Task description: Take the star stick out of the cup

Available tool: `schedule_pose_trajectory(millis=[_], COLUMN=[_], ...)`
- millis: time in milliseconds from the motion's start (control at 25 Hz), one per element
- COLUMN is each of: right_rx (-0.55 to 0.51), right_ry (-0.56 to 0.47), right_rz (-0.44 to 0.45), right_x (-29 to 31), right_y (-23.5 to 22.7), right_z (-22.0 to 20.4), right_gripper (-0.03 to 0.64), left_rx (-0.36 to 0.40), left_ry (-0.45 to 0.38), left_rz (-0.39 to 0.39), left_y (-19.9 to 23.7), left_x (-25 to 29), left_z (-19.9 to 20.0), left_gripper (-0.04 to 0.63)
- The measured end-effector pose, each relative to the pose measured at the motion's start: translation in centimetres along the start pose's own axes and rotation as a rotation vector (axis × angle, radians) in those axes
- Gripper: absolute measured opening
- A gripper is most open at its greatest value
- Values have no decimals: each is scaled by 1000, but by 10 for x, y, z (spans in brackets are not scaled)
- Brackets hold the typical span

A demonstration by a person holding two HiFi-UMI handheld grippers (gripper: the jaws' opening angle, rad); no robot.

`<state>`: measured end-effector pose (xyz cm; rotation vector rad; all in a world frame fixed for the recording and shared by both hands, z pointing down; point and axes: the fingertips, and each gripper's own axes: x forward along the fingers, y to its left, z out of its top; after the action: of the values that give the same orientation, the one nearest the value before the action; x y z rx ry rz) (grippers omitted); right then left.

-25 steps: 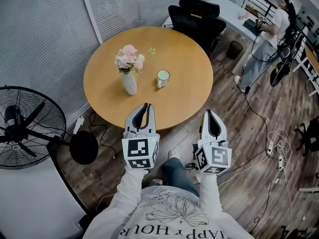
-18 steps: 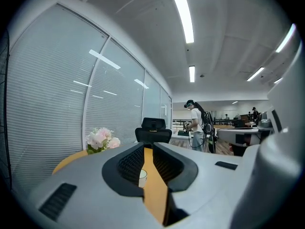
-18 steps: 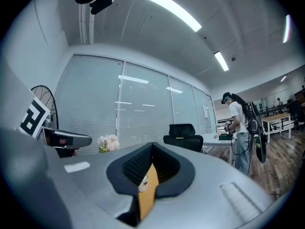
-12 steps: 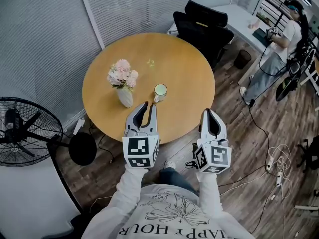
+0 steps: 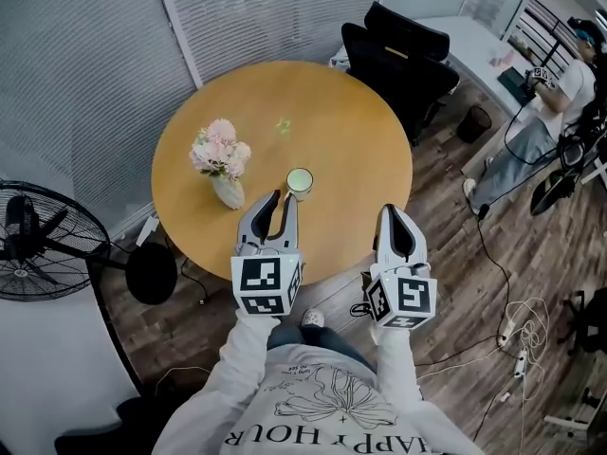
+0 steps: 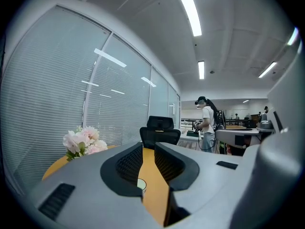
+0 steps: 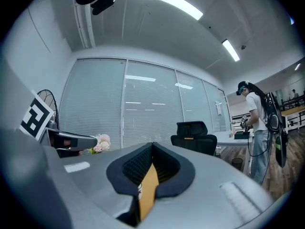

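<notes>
Head view: a round wooden table carries the cup toward its 6 o'clock edge, standing upright. A vase of pink flowers sits at the cup's 9 o'clock. A small pale green thing lies on the bare wood at the cup's 12 o'clock. It is too small to tell whether this is the star stick, and no stick can be made out in the cup. The left gripper hovers over the table edge at the cup's 7 o'clock, close to it but not touching. In the left gripper view its jaws have just been opening and stand a narrow gap apart. They grip nothing, and the cup shows far off through the gap. The right gripper hangs at the cup's 4 o'clock, well apart. In the right gripper view its tips meet, empty. A black office chair stands at the table's 1 o'clock, and a fan at its 8 o'clock.
</notes>
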<state>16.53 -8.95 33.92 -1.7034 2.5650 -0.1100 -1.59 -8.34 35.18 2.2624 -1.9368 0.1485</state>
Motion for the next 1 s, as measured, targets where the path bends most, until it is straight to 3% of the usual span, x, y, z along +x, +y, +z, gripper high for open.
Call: schedule_pose_trajectory(millis=[320,1000], right_rx=[25,48], right_ry=[32,55], right_rz=[17,-6], right_x=[15,67], right_y=[-22,-50], right_z=[-15,-32], right_gripper=[9,9], left_rx=[-10,-53], left_ry=[38,101], left_rz=[23,60], left_y=[-8,16], left_x=[26,87], left_z=[-10,-33], left_gripper=[81,101])
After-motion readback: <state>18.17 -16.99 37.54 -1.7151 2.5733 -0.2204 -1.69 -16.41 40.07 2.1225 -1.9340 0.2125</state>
